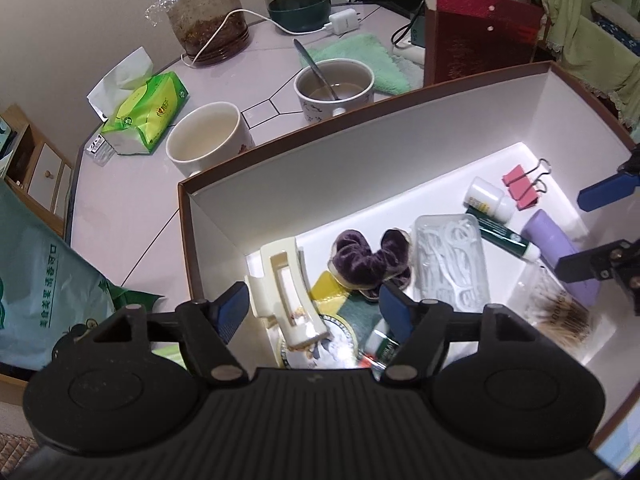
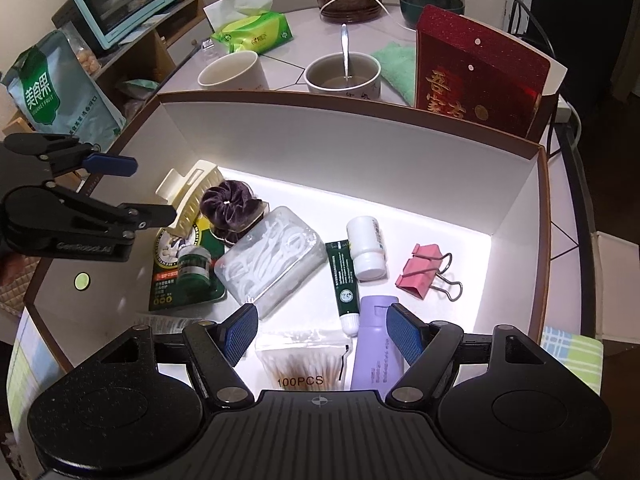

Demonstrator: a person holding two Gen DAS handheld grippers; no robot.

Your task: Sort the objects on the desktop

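The left gripper (image 1: 312,312) is held open over the cream plastic hair claw (image 1: 286,294) at the left end of the white-lined, brown-rimmed box (image 2: 360,136). The right gripper (image 2: 322,334) is likewise spread, empty, above the lilac plastic bottle (image 2: 374,354) and the clear bag of cotton swabs (image 2: 300,362).

The left gripper (image 1: 314,310) hangs over a white box (image 1: 360,152), its blue fingers (image 1: 230,308) wide apart. A cream hair clip (image 1: 286,284) lies between them, touching neither. Beside the clip sit a purple scrunchie (image 1: 370,258) and a clear case of floss picks (image 1: 452,260). Farther right lie a green tube (image 1: 504,236), a white bottle (image 1: 488,198), a pink clip (image 1: 522,186) and a purple bottle (image 1: 556,244). The right gripper (image 1: 596,232) pokes in from the right edge, open too. Two cups (image 1: 208,140) stand behind the box.
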